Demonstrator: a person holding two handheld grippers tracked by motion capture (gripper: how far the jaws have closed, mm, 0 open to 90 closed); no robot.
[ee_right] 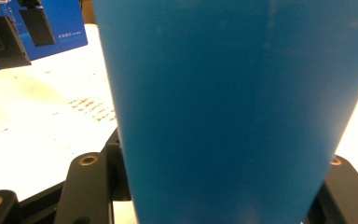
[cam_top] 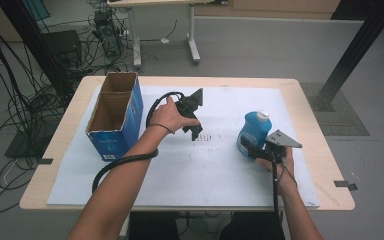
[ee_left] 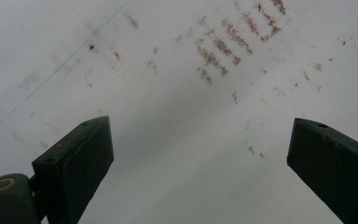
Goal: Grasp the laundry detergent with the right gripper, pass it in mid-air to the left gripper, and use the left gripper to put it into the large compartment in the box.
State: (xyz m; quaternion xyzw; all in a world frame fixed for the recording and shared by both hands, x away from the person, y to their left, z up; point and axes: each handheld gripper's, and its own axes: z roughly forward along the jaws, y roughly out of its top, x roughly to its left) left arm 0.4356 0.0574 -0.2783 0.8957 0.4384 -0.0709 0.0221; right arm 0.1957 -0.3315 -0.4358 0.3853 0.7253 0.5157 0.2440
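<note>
My right claw (cam_top: pixel 250 145) is clenched on the blue bottle (cam_top: pixel 254 131); left claw (cam_top: pixel 194 131) released. I'd lift straight, keeping it upright.

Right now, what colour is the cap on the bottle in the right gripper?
White cap on the blue plastic bottle; clearest in the high view.

- The left gripper (cam_top: pixel 194 131) is held above the middle of the table, tilted down, by the left hand (cam_top: pixel 167 116); its jaws are spread wide with nothing between them
- The right gripper (cam_top: pixel 247 145) is held low at the right, pointed away from the person, by the right hand (cam_top: pixel 279 167); its jaws are closed against something
- Both forearms are stretched forward from the near edge
</note>
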